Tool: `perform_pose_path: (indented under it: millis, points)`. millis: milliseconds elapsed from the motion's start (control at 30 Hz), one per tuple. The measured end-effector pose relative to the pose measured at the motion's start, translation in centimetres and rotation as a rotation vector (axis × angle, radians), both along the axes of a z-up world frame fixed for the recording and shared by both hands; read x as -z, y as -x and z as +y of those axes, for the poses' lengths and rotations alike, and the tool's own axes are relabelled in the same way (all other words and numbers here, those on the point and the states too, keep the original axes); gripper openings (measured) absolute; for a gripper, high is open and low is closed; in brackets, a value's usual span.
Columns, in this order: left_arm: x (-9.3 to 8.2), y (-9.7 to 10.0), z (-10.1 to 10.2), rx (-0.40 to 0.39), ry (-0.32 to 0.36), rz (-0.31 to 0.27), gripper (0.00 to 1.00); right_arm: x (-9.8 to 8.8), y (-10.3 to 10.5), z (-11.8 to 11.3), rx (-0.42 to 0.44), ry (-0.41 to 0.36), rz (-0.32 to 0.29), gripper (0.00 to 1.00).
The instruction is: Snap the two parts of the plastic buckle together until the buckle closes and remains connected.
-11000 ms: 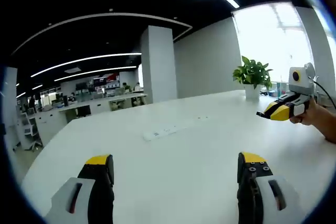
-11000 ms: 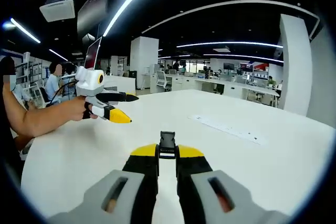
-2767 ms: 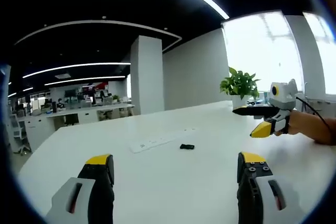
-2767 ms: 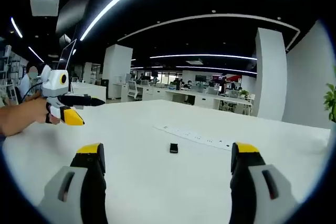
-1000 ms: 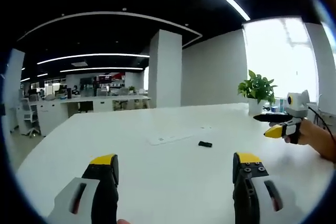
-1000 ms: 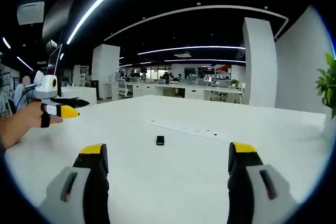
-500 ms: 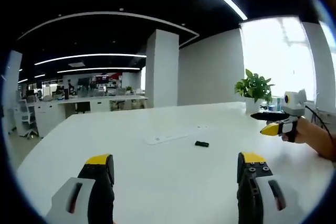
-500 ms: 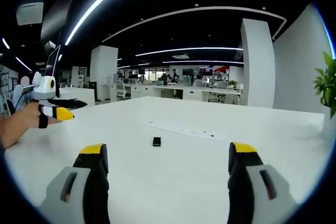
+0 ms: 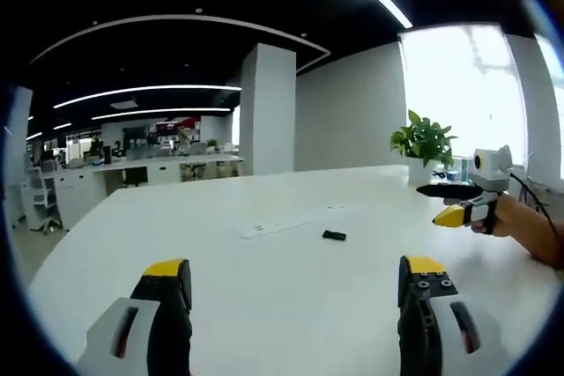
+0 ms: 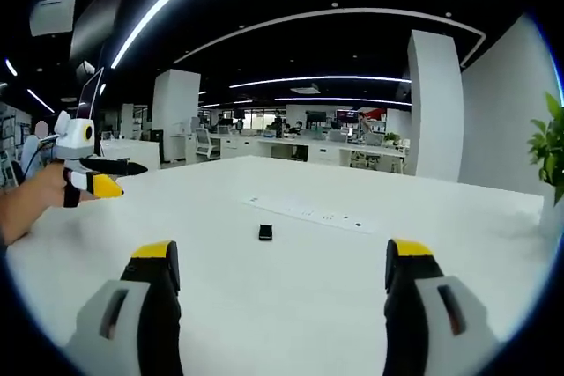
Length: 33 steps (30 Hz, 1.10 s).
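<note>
The left gripper (image 9: 295, 283) is held above the white table (image 9: 264, 297) with its jaws spread wide apart and nothing between them. The right gripper (image 10: 282, 281) is in the same condition: jaws wide apart, nothing held. The black plastic buckle (image 9: 333, 236) lies on the table well ahead of the left gripper, slightly to the right of its centreline; in the right gripper view the buckle (image 10: 265, 232) lies well ahead and slightly left of centre, clear of both grippers. Whether its two parts are joined cannot be determined at this range. Just beyond the buckle lies a flat white power strip (image 10: 308, 212). Farther out, at the table's far right of the left gripper, a white pot (image 9: 426, 171) contains a green plant (image 9: 425, 137).
</note>
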State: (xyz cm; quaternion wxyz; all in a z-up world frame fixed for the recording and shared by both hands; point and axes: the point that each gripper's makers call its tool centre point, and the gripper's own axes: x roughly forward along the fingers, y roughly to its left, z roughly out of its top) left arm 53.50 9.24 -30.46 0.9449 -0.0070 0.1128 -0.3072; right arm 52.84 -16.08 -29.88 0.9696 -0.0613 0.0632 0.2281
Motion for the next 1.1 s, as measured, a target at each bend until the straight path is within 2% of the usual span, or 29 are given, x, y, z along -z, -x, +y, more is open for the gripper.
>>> perform_pose_path:
  millis: [433, 1100]
  points:
    - [0.2, 0.2, 0.0, 0.000, 0.000, 0.021, 0.99, 1.6, 0.0, 0.4, -0.012, 0.041, 0.062, 1.00]
    - [0.5, 0.2, -0.1, 0.014, -0.011, 0.034, 0.99, 1.6, 0.2, 0.3, -0.001, 0.040, 0.065, 1.00]
